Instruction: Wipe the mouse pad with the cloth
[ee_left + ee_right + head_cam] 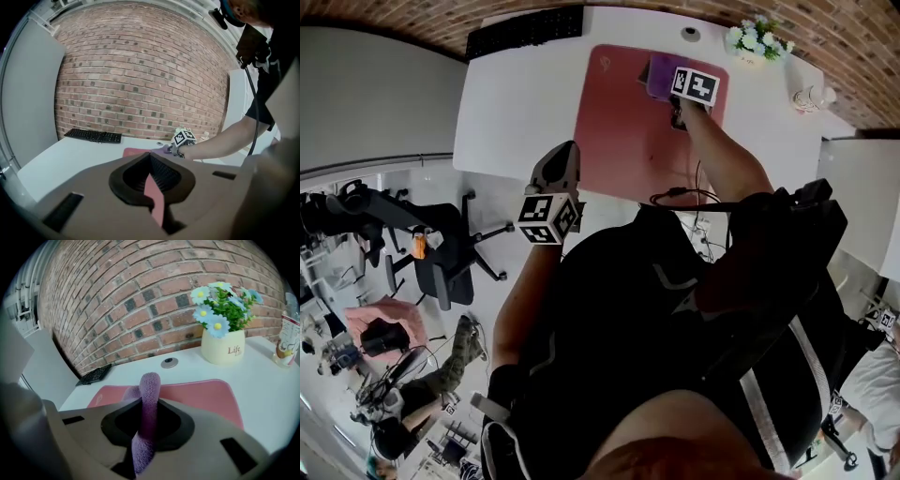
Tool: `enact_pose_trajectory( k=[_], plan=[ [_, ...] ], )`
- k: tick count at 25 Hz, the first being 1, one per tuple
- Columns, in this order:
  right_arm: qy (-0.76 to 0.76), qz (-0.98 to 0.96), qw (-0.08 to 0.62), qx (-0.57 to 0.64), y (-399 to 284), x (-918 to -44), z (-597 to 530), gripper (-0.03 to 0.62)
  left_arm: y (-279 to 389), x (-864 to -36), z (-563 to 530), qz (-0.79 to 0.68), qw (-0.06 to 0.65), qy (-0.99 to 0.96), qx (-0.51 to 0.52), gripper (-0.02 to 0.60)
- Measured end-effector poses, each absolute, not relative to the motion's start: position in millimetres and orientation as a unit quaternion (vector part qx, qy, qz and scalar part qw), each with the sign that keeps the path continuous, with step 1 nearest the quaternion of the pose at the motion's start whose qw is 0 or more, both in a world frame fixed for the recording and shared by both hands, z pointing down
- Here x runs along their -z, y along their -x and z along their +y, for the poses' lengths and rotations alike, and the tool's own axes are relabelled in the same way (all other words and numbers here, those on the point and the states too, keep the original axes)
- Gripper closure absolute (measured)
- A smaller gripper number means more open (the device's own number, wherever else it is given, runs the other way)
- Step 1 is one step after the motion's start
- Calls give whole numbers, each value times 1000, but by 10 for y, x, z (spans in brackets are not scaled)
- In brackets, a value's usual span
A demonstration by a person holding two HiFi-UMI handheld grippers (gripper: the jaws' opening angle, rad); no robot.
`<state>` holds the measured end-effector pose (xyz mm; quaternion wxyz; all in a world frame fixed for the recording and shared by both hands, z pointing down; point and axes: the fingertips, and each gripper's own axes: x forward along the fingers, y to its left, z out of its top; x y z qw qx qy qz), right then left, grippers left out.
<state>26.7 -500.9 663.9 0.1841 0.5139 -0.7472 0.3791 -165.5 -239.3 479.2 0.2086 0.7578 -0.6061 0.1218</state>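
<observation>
A pink mouse pad (628,131) lies on the white desk (516,103). At the pad's far right corner my right gripper (673,82) is shut on a purple cloth (658,71). In the right gripper view the cloth (149,394) stands up between the jaws of that gripper (146,414), over the pad (201,392). My left gripper (565,152) hangs at the desk's near edge, beside the pad's left side. Its jaws (151,177) are closed to a thin slit that shows pink and hold nothing. The left gripper view shows the right gripper (183,138) ahead on the pad (136,152).
A black keyboard (525,32) lies at the desk's far left. At the far right stand a cream flower pot (223,345) and a small bottle (287,341), with a round grommet (169,363) behind the pad. A brick wall backs the desk. An office chair (441,248) stands on the floor.
</observation>
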Motion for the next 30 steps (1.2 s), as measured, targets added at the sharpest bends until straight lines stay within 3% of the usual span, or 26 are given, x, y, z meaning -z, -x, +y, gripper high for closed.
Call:
enact_pose_trajectory(
  k=[17,26,30],
  plan=[
    [-585,-695,178,-378,-1459,-6641,-4924,534,1166,-4761,-2503,-564,196,-792,-128,577],
    [-603,-701,215,-314,-1781,-6493,-4838,534,1133,-4715,-2463,-543,179,-809,-138,577],
    [-620,-695,198,-306,-1911,-6337,-4770,534,1141,-4699,-2414,-534,170,-817,-139,577]
  ],
)
